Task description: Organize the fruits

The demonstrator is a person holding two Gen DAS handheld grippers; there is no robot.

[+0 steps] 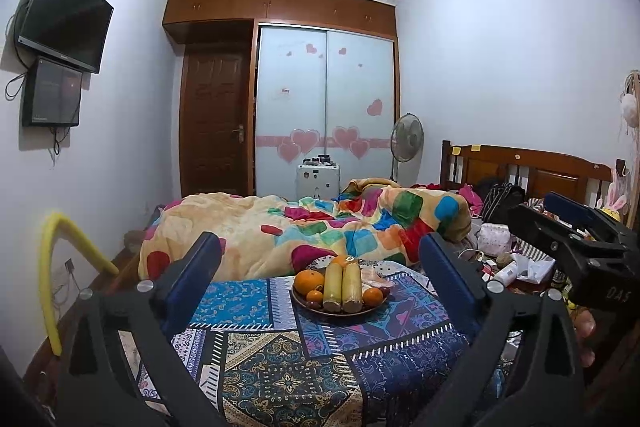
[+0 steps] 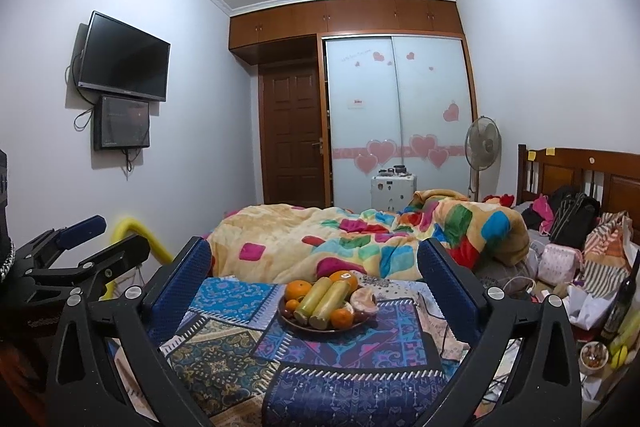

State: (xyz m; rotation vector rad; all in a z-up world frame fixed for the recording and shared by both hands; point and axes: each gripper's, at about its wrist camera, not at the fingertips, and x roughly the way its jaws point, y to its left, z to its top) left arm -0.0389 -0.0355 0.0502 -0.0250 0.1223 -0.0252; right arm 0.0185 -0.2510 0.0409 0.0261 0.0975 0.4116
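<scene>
Both grippers — left gripper (image 1: 320,267) and right gripper (image 2: 314,267) — gape wide, holding nothing; the fruit plate (image 1: 340,311) lies straight ahead, mid-cloth, its two yellow-green cylinders (image 1: 343,287) pointing back toward the fingers.

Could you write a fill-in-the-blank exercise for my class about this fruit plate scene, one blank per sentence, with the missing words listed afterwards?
1. The fruit sits on a round brown plate that rests on a patterned ____.
2. Two long yellow-green pieces lie side by side in the ____ of the plate.
3. The left gripper and the right gripper both have their jaws ____, with nothing gripped.
4. The round fruits, such as the large one, are ____ in colour.

Missing words: cloth; middle; open; orange
</scene>
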